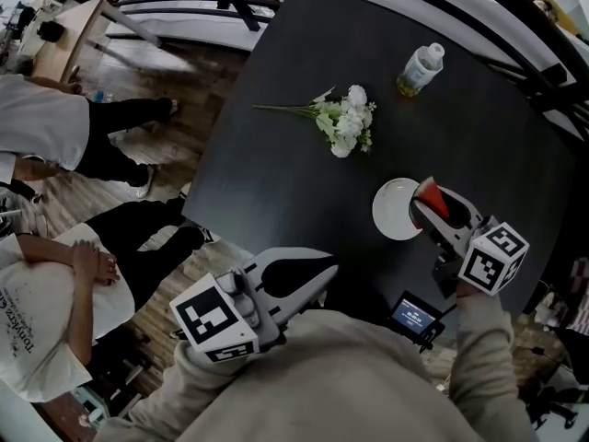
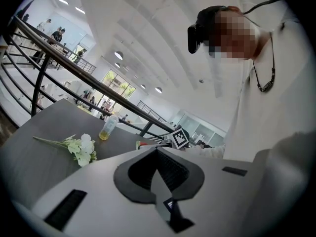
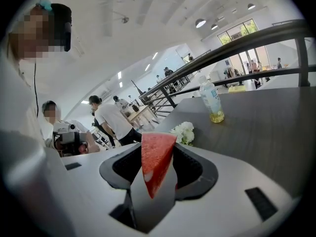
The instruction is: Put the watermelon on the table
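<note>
We hold a watermelon wedge (image 3: 156, 158) above the dark worktop (image 1: 276, 155).
Our right gripper (image 1: 425, 210) jaws clamp the red, triangular slice; our left gripper (image 2: 157, 150) jaws sit together, empty.

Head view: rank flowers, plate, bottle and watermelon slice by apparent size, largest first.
1. flowers, counting the long stems
2. plate
3. bottle, narrower than the plate, but farther from the camera
4. watermelon slice, partly hidden in the right gripper, so its full size is unsure
</note>
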The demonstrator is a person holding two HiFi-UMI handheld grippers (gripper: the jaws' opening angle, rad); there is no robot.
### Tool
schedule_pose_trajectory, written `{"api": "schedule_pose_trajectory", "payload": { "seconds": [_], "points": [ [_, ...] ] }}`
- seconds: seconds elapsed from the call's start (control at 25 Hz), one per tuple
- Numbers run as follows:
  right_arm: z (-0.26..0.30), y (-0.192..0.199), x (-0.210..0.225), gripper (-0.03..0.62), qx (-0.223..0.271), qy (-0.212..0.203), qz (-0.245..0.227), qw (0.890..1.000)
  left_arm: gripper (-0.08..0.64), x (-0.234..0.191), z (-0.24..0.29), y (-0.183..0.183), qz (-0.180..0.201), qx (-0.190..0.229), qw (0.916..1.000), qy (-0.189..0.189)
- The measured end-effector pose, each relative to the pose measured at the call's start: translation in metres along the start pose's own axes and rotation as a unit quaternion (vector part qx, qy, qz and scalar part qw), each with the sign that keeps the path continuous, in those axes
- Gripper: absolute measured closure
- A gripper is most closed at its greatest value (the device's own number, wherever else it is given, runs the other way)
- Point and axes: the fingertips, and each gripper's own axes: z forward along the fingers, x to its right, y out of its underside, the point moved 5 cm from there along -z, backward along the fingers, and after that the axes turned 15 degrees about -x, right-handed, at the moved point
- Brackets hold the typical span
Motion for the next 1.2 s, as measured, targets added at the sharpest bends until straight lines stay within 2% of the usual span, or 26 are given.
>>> {"api": "schedule_pose_trajectory", "payload": {
  "seconds": [0.68,1.2],
  "points": [
    [0.028,0.023,0.026,0.39,-0.045,0.0,0.012,0.999,0.557,-0.001,0.003,0.017,-0.034,-0.003,0.9994,-0.009],
    [0.044,0.034,0.042,0.39,-0.066,0.009,0.014,0.998,0.557,-0.005,-0.001,0.027,-0.044,0.001,0.9988,-0.021]
  ]
}}
